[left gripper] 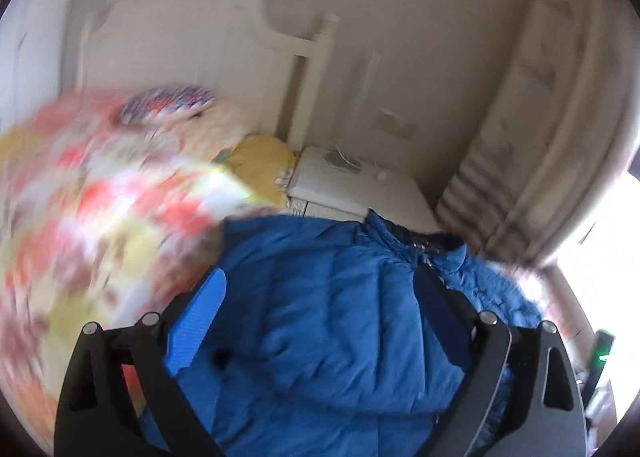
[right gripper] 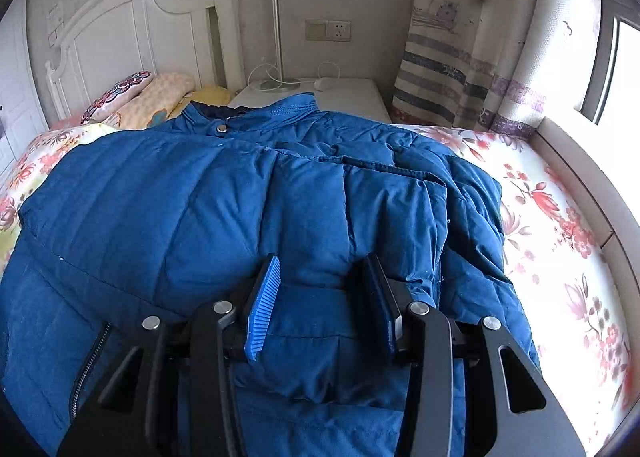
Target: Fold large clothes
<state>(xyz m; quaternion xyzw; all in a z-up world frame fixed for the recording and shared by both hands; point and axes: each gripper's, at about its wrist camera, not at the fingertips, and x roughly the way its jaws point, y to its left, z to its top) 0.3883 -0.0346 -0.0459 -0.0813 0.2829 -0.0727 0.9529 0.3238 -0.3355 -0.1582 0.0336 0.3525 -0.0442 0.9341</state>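
A large blue padded jacket (right gripper: 224,197) lies spread on the floral bed (right gripper: 560,225), collar toward the headboard, with one side folded over its middle. My right gripper (right gripper: 322,277) hovers just over the jacket's lower middle, its jaws apart with fabric between them, not pinched. In the blurred left wrist view the same jacket (left gripper: 320,297) fills the lower middle. My left gripper (left gripper: 324,289) is wide open above it, holding nothing.
White headboard (right gripper: 132,29) and pillows (right gripper: 160,97) stand at the far end. A white nightstand (right gripper: 352,93) holds a lamp base and cables. A patterned curtain (right gripper: 472,37) and a window ledge (right gripper: 580,177) run along the right.
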